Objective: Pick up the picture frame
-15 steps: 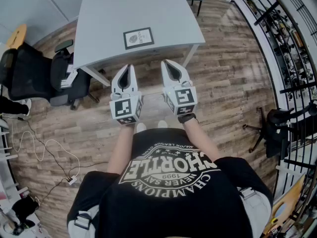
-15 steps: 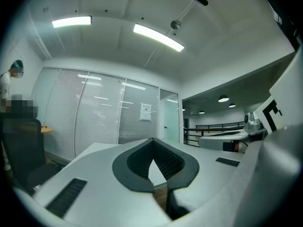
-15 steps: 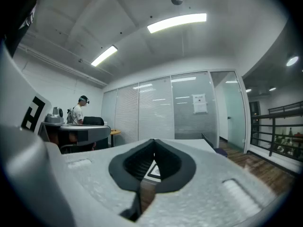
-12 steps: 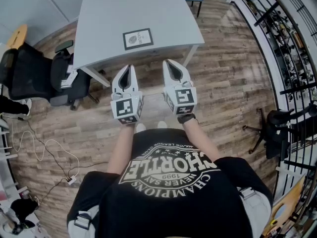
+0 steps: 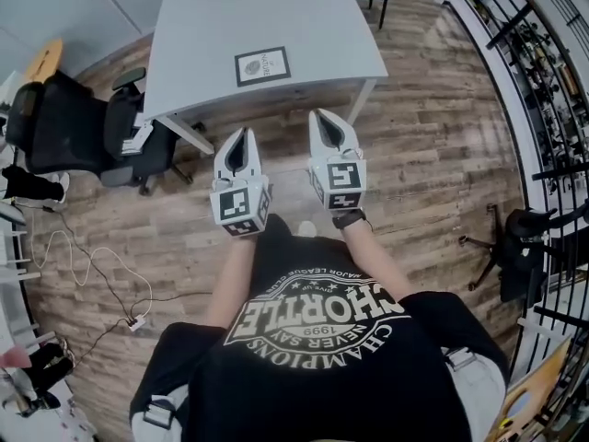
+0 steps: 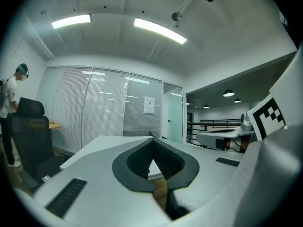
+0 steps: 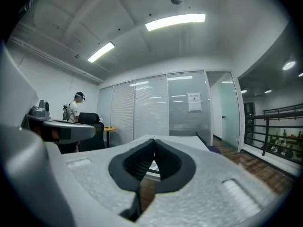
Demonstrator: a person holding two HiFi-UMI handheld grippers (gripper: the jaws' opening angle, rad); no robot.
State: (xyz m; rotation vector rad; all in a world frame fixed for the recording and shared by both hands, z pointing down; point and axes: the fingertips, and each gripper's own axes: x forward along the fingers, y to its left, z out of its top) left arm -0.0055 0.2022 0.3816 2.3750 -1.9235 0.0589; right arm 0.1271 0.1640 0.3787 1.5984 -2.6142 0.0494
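Cool, even light falls from ceiling strip lights [image 6: 158, 30] above the jaws, and shows as faint streaks in the glass wall [image 7: 156, 108] beyond them. The desk [image 5: 276, 17] ahead of the jaws is evenly bright, without glare. Wide-angle distortion curves every edge, and the corners of both gripper views go black. Nearest the lens, the shell of the right gripper [image 7: 153, 143] is blurred.

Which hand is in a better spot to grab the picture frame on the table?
Probably left. The left tool points almost straight at the picture frame; the right tool sits further off to the side. Both are shut and short of the table.
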